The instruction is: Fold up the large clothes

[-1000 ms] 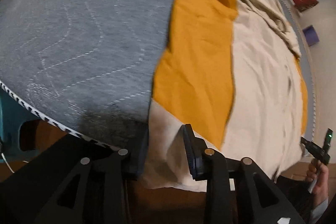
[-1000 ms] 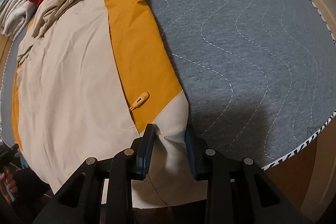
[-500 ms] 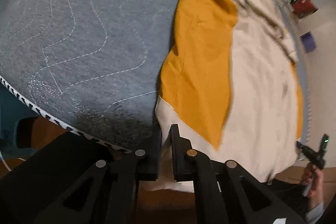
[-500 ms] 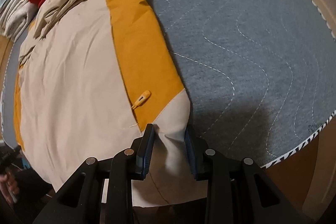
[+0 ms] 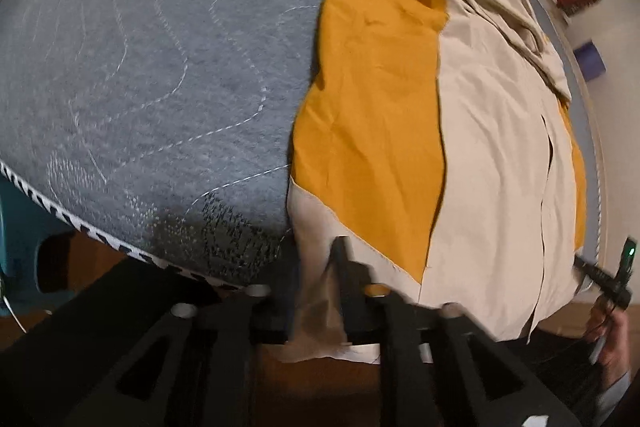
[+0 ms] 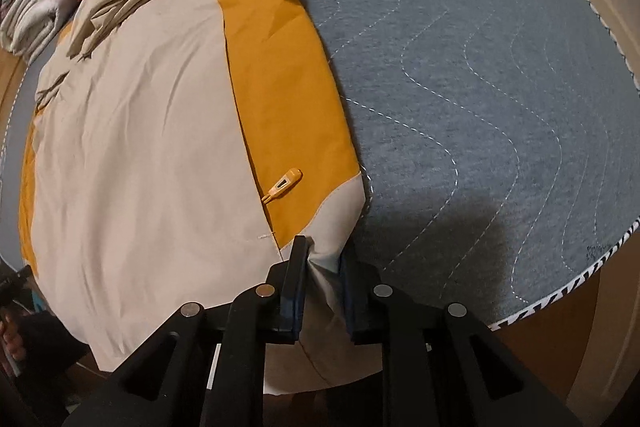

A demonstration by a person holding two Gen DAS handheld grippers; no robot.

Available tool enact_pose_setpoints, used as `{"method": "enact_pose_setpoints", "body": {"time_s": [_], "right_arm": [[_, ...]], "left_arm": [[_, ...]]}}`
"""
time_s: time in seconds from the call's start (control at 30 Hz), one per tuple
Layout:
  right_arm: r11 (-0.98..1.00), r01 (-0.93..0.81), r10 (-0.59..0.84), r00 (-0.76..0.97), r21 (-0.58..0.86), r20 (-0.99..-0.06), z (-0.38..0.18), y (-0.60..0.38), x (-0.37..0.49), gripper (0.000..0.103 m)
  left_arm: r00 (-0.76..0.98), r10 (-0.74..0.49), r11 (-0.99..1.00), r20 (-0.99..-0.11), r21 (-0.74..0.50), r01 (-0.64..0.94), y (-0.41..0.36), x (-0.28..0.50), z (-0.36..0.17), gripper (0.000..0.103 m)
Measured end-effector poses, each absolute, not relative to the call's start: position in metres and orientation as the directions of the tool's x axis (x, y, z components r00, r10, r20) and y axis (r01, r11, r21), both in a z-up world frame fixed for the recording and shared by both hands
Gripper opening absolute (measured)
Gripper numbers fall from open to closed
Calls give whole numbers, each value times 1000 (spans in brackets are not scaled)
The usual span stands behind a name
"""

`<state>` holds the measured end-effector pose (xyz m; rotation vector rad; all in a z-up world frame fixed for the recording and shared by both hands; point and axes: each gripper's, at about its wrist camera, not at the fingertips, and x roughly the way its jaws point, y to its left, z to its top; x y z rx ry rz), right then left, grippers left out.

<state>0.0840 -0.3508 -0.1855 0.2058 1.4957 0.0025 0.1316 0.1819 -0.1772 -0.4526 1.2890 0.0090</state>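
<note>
Jacket [image 6: 140, 147] hem in both hand-held grippers at quilt [image 6: 500, 87] edge

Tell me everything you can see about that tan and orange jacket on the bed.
The jacket is large, of thin creased woven cloth: beige body, mustard-orange side panels, an orange zipper pull by one seam, and a bunched beige hood or collar at the far end. It lies spread flat on the grey quilted cover, its near hem hanging over the edge. The right gripper and left gripper each pinch a hem corner in their jaws.
</note>
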Motion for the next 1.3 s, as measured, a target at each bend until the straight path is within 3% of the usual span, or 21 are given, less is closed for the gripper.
{"method": "enact_pose_setpoints", "body": {"time_s": [0.1,0.17,0.67,0.9,1.13,1.3], "right_arm": [[978,123,153,123,168,-981,-173,-346,85,5],[976,110,168,172,188,-971,-152,-347,84,4],[888,44,369,525,458,-767,39,-375,27,2],[860,47,378,609,508,-698,110,-395,-43,2],[828,73,386,645,556,-660,135,-416,-61,2],[862,82,349,619,500,-703,82,-405,34,2]], "left_arm": [[332,-236,918,-913,-322,-230,178,132,-161,3],[364,-239,924,-900,-326,-200,176,128,-142,3],[524,-342,934,-780,-343,98,180,65,19,1],[530,-414,901,-740,-418,120,200,8,66,1],[541,-461,855,-703,-516,59,230,46,63,1],[522,-487,814,-700,-580,-17,240,157,0,2]]}}
